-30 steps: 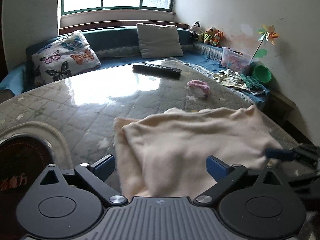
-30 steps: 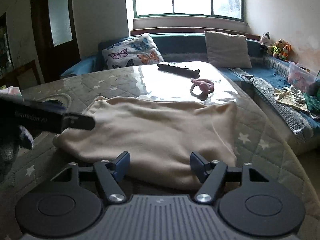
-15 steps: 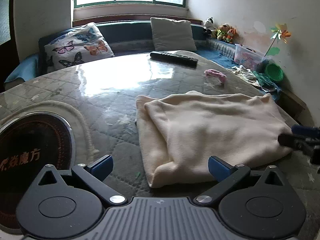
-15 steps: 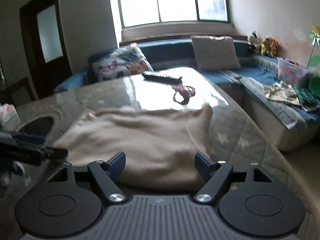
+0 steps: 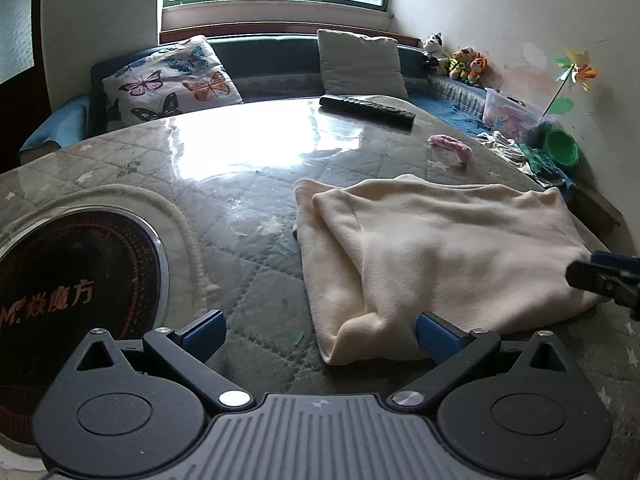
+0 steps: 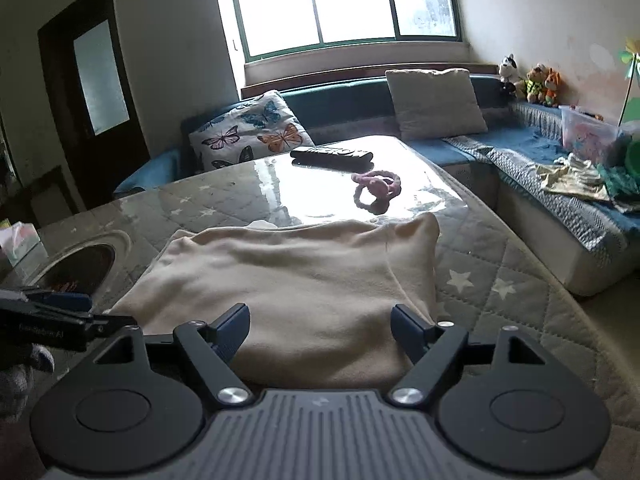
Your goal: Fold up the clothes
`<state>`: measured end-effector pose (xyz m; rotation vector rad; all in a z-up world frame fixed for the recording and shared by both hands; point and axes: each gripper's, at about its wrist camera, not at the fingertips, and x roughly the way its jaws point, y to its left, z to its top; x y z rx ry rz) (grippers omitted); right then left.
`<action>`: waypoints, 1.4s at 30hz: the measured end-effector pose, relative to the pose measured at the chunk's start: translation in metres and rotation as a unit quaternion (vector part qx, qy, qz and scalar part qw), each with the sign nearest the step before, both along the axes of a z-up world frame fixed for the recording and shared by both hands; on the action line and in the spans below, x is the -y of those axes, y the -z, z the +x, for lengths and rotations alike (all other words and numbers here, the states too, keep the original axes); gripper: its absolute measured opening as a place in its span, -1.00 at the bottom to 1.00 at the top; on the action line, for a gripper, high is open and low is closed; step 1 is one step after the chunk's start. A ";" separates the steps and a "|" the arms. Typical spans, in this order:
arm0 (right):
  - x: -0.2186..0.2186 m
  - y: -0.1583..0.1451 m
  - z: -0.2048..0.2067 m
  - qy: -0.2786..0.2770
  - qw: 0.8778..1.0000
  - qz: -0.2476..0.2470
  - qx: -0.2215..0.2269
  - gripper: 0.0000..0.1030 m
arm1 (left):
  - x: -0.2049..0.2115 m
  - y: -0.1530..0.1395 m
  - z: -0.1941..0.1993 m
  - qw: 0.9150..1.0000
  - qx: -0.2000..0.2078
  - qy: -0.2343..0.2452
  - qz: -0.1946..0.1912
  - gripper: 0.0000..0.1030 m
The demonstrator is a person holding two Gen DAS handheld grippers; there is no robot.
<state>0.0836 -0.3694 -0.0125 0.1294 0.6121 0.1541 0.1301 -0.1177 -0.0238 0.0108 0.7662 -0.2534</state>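
A cream folded garment lies flat on the quilted, glass-topped table; it also shows in the right wrist view. My left gripper is open and empty, just short of the garment's near left corner. My right gripper is open and empty, low over the garment's near edge. The right gripper's tip shows at the right edge of the left wrist view. The left gripper shows at the left of the right wrist view.
A black round cooktop is set into the table on the left. A black remote and a pink hair tie lie at the far side. A sofa with cushions and a bench with toys surround the table.
Both grippers have drawn back from the garment toward its near edge. The left gripper has shifted left, so more of the cooktop and bare table show. The garment lies still.
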 end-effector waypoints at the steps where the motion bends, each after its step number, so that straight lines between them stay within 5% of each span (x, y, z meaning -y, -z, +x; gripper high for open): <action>1: -0.001 0.000 -0.002 0.000 1.000 -0.003 0.001 0.55 | -0.001 -0.001 -0.001 1.000 0.000 -0.001 -0.002 0.99; 18: -0.005 0.012 0.004 0.006 1.000 -0.005 -0.012 0.61 | -0.018 0.001 0.002 0.999 -0.009 -0.050 -0.010 1.00; 42: -0.021 0.002 -0.038 0.009 1.000 -0.028 0.001 1.00 | -0.009 -0.016 -0.034 1.000 0.013 -0.006 -0.015 1.00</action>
